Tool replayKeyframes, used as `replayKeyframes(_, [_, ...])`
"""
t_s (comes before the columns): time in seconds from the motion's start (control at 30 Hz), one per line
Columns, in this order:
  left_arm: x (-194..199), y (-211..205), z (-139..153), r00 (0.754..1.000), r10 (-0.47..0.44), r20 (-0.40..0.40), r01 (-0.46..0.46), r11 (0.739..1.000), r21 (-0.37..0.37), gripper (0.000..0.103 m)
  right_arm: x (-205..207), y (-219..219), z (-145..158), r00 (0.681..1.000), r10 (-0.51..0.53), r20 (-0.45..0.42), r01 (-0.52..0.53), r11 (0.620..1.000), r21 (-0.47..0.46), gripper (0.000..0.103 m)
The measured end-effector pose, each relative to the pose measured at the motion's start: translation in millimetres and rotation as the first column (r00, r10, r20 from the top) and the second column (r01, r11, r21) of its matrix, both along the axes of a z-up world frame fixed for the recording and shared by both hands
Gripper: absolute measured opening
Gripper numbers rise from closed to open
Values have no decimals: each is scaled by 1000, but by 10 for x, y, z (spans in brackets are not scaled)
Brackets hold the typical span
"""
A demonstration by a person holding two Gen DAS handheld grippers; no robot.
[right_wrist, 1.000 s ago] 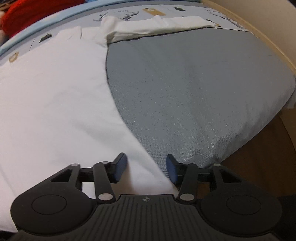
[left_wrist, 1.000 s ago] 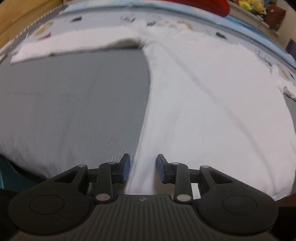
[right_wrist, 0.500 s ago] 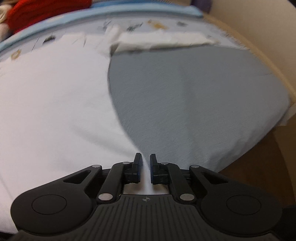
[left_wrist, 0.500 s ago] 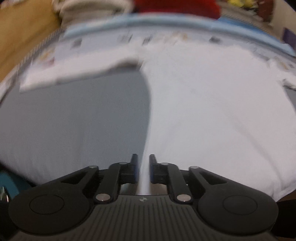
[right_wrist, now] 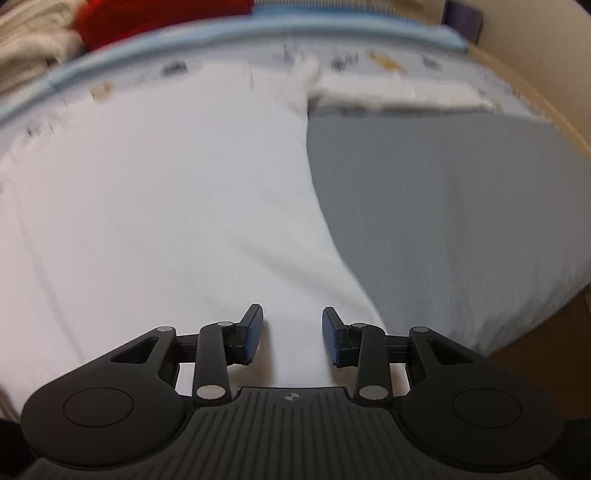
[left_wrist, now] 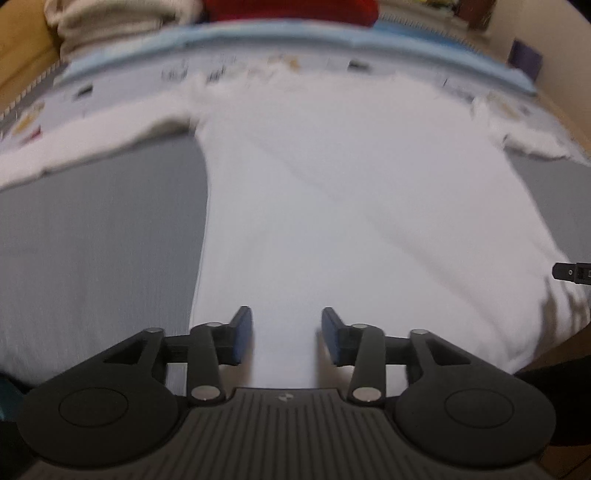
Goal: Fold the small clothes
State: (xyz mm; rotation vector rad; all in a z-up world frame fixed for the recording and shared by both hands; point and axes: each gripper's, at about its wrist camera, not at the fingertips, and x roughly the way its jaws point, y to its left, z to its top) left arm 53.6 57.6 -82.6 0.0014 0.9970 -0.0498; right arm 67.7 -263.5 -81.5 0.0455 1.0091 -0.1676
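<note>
A white long-sleeved shirt (left_wrist: 332, 192) lies spread flat on a grey cushioned surface (left_wrist: 92, 251), sleeves stretched out at the far end. My left gripper (left_wrist: 287, 334) is open over the shirt's near hem, close to its left edge. My right gripper (right_wrist: 292, 334) is open over the near hem of the shirt (right_wrist: 166, 206), close to its right edge. Neither holds cloth. The tip of the right gripper shows at the right edge of the left wrist view (left_wrist: 572, 273).
The grey surface (right_wrist: 461, 221) drops off at its near and right edges. A patterned light-blue cloth (left_wrist: 295, 44) borders the far side. A red item (left_wrist: 291, 9) and beige folded textiles (left_wrist: 110, 22) lie beyond it. A beige wall (right_wrist: 535, 48) stands at right.
Both grippers were shut on the shirt's near hem corners half a second ago. Both have now opened and let go, and both have shifted inward over the shirt.
</note>
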Motion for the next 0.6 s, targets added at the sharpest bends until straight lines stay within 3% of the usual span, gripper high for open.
replayKeyframes(0.17, [1,-113,240,991,-20,134,20,1000,3,74,-104,122,397,969,81,232,-78,997,-23,37])
replayKeyframes(0.3, [43,-218,394,975,-30,221,23,999,37,75,-174,143,812,921,136,365,-131,991,-38,40])
replayKeyframes(0.5, [-18,-239,570,950,-15,311,9,1000,20,79,-174,79,1518,821,214,529,-208,976,-72,70])
replayKeyframes(0.6, [-30,-207,606,942,-8,335,7,1000,5,82,-135,23,1693,791,232,565,-212,972,-103,84])
